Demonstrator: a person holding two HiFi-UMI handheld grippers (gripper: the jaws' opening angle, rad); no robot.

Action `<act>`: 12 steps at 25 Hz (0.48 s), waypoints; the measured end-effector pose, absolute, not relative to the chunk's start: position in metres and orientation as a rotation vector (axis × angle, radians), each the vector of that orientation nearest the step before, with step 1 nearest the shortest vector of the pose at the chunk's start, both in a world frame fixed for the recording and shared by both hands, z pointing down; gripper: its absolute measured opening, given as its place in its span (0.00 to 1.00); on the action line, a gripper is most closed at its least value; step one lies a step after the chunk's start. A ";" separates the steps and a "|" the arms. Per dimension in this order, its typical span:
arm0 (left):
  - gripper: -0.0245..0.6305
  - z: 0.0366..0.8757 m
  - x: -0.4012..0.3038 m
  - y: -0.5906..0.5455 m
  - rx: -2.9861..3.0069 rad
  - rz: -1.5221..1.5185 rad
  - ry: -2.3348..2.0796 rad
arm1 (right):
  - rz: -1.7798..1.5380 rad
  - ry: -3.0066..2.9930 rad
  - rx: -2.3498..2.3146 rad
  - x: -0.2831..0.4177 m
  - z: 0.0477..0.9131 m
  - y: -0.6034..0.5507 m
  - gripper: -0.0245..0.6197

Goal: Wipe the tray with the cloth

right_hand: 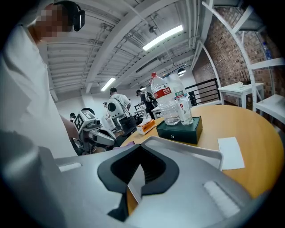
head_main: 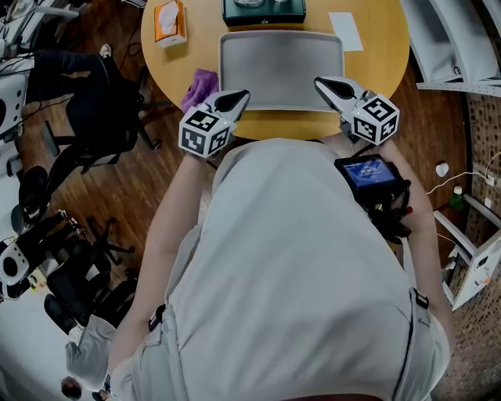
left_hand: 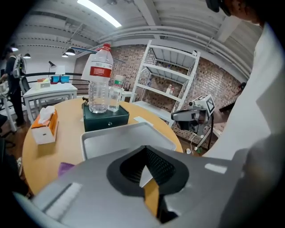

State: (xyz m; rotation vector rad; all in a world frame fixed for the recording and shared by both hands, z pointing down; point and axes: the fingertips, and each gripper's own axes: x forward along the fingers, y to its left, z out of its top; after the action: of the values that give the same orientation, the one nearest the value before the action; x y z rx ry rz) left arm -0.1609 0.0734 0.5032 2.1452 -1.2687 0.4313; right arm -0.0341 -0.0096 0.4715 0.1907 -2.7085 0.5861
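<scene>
purple cloth [head_main: 200, 86] lies by the near edge of the table [head_main: 391, 47], just beside the tray [head_main: 280, 69], off its left near corner. my left gripper [head_main: 237, 97] and right gripper [head_main: 323, 83] hover clenched, empty: this fits before wiping or after.

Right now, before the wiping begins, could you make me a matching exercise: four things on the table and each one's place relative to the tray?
Things:
1. cloth
2. green box
3. white paper
4. tissue box

Places, around the tray:
A. just beyond its far edge
B. off its far right corner
C. at its near left corner
D. off its far left corner, apart from it

Pairs: 1-C, 2-A, 3-B, 4-D
</scene>
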 end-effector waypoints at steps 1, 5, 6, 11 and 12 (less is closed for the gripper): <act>0.04 0.504 -0.162 0.074 2.138 0.430 -1.274 | 0.586 -2.710 0.186 -0.035 0.473 -0.009 0.04; 0.04 0.502 -0.164 0.073 2.116 0.422 -1.306 | 0.584 -2.713 0.153 -0.040 0.474 -0.007 0.04; 0.04 0.502 -0.162 0.072 2.116 0.419 -1.308 | 0.582 -2.711 0.148 -0.040 0.474 -0.007 0.04; 0.04 0.500 -0.163 0.073 2.113 0.416 -1.323 | 0.575 -2.711 0.134 -0.044 0.470 -0.004 0.04; 0.04 0.500 -0.163 0.074 2.109 0.419 -1.328 | 0.574 -2.712 0.132 -0.045 0.470 -0.003 0.04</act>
State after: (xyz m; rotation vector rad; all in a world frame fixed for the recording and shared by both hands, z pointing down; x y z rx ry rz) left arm -0.1634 0.0736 0.4999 2.1089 -1.3283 0.4189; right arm -0.0445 -0.0031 0.4699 0.1316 -2.7122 0.5744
